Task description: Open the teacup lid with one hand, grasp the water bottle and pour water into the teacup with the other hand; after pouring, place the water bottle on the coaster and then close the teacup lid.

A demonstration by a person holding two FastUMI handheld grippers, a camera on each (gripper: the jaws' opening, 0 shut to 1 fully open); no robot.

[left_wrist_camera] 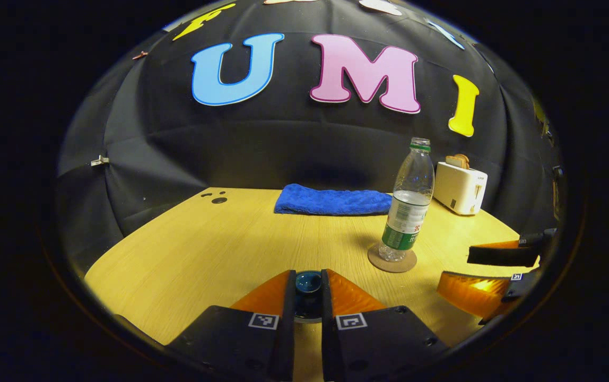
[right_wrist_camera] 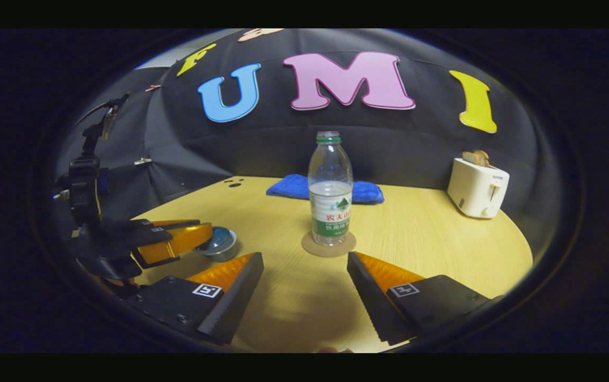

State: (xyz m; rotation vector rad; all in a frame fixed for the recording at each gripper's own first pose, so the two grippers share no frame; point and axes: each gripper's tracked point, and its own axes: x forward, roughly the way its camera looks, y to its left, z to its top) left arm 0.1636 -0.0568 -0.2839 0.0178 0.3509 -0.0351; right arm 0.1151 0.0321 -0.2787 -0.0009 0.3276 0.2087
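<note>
Toward the wooden table's (right_wrist_camera: 442, 249) near edge my left gripper (left_wrist_camera: 308, 297) pinches the teacup lid (left_wrist_camera: 308, 282) while my right gripper (right_wrist_camera: 304, 276) stands spread, facing the water bottle (right_wrist_camera: 330, 191) on its coaster (right_wrist_camera: 310, 245) mid-table, so I judge setting the lid squarely down comes next.

A: The teacup lid (left_wrist_camera: 307, 286) is mostly hidden between the left gripper (left_wrist_camera: 308, 297) fingers.

B: In the right gripper view, that gripper partly covers the teacup (right_wrist_camera: 219, 243); contact cannot be determined.
</note>
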